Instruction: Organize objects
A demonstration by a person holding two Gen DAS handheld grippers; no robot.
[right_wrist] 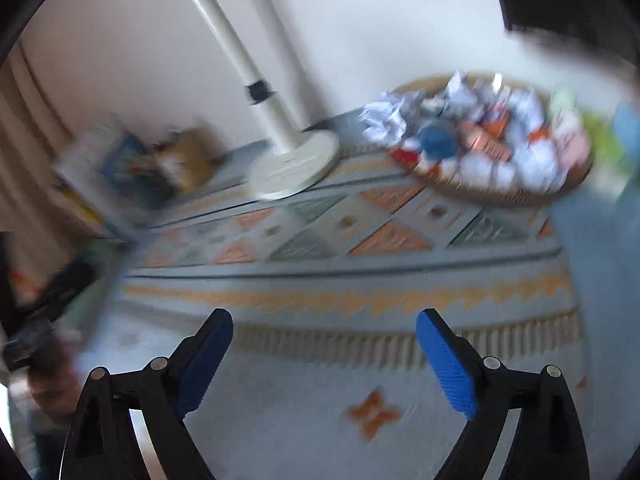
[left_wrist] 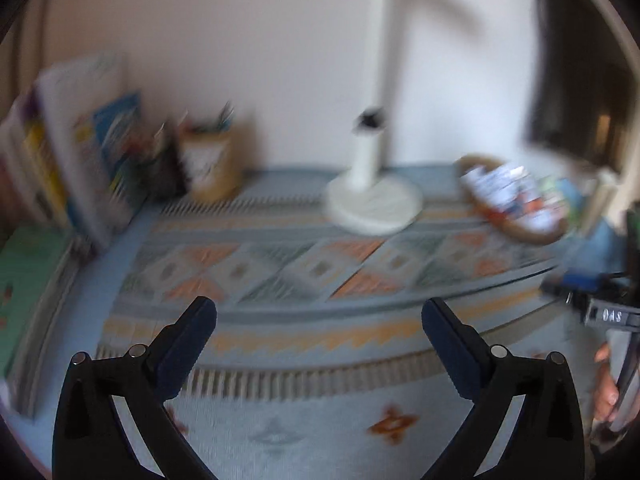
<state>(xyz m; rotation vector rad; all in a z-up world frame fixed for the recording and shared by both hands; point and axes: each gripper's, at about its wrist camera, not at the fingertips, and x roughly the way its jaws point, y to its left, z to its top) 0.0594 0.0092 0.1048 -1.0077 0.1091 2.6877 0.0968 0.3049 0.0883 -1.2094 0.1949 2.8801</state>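
Both views motion-blurred, fine detail unreadable.

Patterned cloth [left_wrist: 280,264] covers the whole tabletop — pale blue with orange and green diamonds, an orange zigzag band and a fringe strip. It runs under and ahead of both claws. White wall [left_wrist: 260,60] behind it.

White lamp [left_wrist: 374,196] stands at the far edge of the cloth, ahead of the left gripper [left_wrist: 319,330] and slightly to its right; round base on the cloth, pole going up out of frame. From the right gripper [right_wrist: 324,340] the lamp sits ahead-left and leans in the fisheye.

Woven basket [right_wrist: 500,196] is ahead-right of the right gripper, well apart from it, heaped with crumpled white paper, wrappers and small blue, red and orange items — contents too blurred to name singly. In the left wrist view the same basket is far ahead-right, just right of the lamp base.

Books [left_wrist: 80,160] stand upright far ahead-left of the left gripper, against the wall. Just right of them, a tan pen holder [left_wrist: 212,164] with pens sticking out. Green flat item [left_wrist: 28,280] lies at the left edge, nearer than the books.

Left gripper: jaws spread wide, nothing between the pads, only cloth visible in the gap. Right gripper: jaws also wide apart, empty, blue pads clear of everything.

At the right edge of the left view, part of the other gripper and a hand [left_wrist: 606,384] on its handle.
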